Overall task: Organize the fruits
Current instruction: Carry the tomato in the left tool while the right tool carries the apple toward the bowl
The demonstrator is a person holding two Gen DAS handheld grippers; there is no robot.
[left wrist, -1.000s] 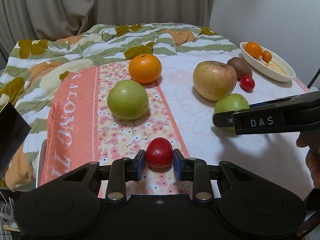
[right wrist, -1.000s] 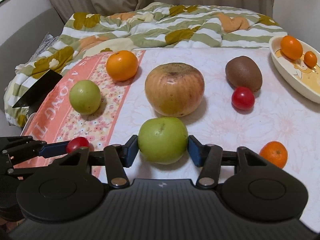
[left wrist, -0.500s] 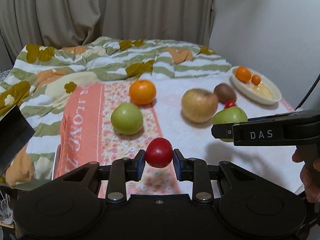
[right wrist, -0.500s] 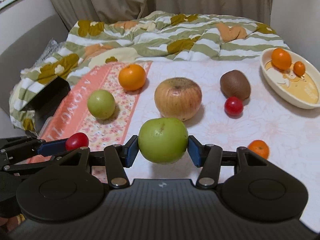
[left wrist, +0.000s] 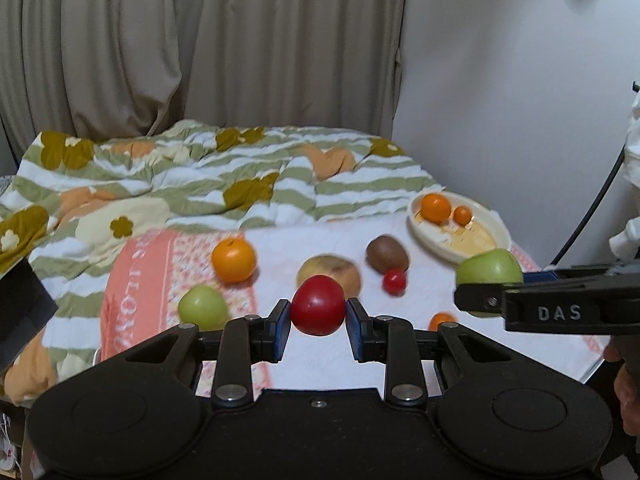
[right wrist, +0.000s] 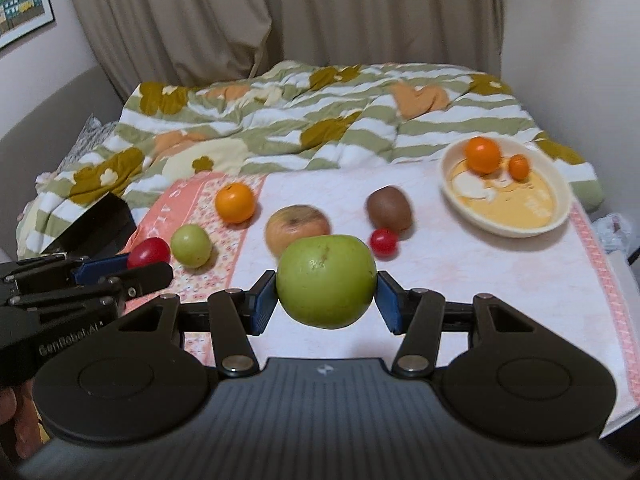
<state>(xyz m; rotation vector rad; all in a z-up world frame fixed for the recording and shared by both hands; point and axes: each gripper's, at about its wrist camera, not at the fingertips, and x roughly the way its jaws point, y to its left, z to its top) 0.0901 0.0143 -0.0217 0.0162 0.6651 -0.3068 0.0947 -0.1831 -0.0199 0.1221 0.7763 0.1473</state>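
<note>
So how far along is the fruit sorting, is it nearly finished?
Not nearly. Done: two oranges sit in the cream bowl. In hand: the left gripper holds a red tomato and the right gripper a green apple, both lifted off the cloth. Left on the bed: an orange, a green fruit, a big apple, a kiwi, a small tomato and a tiny orange.

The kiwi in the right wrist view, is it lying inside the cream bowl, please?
No, the kiwi lies on the pink cloth beside a small red tomato, outside the bowl.
</note>
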